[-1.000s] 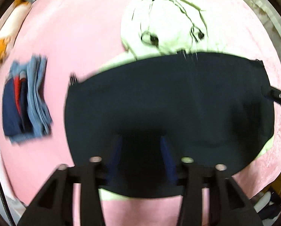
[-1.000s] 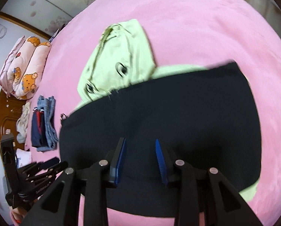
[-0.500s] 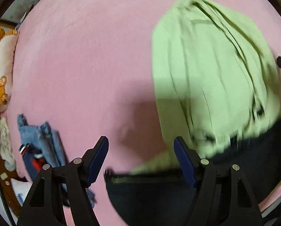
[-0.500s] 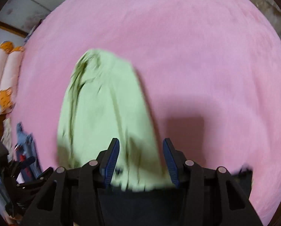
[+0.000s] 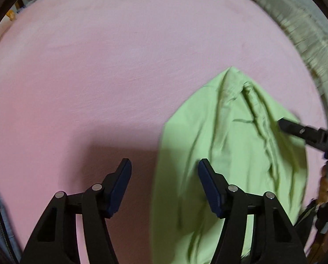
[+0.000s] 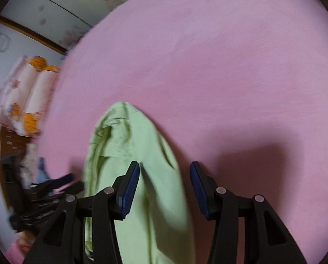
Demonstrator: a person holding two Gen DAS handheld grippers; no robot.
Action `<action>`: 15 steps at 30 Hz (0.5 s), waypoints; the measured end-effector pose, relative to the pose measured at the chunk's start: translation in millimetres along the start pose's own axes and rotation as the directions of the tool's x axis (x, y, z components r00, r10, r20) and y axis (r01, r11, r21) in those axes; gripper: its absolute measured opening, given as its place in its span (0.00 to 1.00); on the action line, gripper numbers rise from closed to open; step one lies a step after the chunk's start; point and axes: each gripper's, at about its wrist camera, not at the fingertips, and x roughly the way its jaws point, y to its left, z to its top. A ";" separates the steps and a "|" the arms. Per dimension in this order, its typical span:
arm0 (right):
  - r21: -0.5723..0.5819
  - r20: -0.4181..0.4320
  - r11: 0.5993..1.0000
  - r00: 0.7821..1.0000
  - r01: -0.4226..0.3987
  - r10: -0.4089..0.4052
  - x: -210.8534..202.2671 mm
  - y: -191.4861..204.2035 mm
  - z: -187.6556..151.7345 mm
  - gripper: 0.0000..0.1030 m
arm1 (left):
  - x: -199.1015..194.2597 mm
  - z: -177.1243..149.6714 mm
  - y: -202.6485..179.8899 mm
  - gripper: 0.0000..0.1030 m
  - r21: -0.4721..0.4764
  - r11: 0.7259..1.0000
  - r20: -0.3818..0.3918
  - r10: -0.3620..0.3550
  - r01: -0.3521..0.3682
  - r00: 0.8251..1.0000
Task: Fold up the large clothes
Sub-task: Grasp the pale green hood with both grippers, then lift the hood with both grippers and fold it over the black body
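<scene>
While the green garment [image 5: 227,145] lies crumpled on the pink bed [image 5: 98,66], the left gripper [image 5: 164,184] has just narrowed its empty fingers beside it; the right gripper [image 6: 165,187] stands parted, empty, over it.

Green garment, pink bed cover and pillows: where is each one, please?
green garment [image 5: 225,145], left wrist view, its wrinkled middle
pink bed cover [image 5: 111,61], left wrist view, bare part
pillows [image 6: 29,96], right wrist view, their side

One light green garment [image 5: 227,154] lies rumpled on one pink bedspread [image 5: 98,66]. Two grippers are over it: the left gripper [image 5: 164,187] and the right gripper [image 6: 165,189], each with two blue pads. Far left, two rolled pillows [image 6: 29,96] with orange bear prints lie side by side.
</scene>
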 end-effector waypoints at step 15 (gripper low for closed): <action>-0.140 0.114 0.924 0.921 -0.356 0.372 -34.9 10.2 -10.9 0.05 | -3.6 -4.7 25.1 0.05 -0.118 0.938 0.166 -0.305 0.326 0.938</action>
